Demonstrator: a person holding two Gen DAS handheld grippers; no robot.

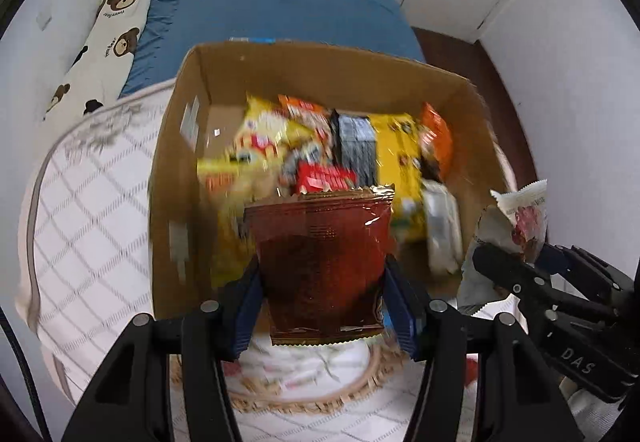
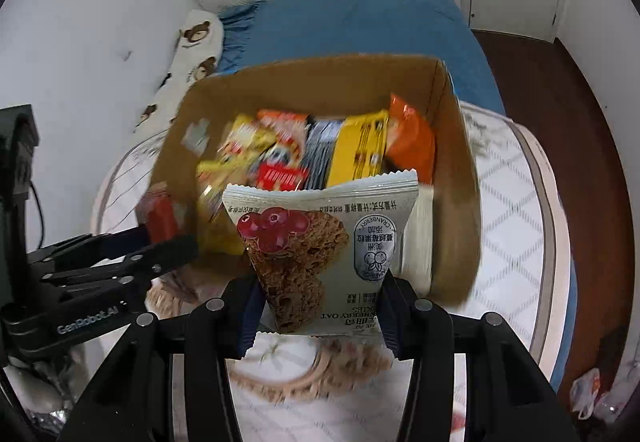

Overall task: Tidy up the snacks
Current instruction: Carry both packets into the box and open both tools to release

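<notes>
Carrying a dark red packet [image 1: 320,262] clenched in the left gripper [image 1: 322,306] and a cranberry oat packet [image 2: 324,246] in the right gripper [image 2: 320,316], both likely need placing into the cardboard box [image 1: 176,162] just ahead.

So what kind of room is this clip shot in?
Most likely a bedroom: a bed with a blue sheet, a bear-print bolster pillow along the wall, and a quilted white cover under the cardboard snack box.
</notes>
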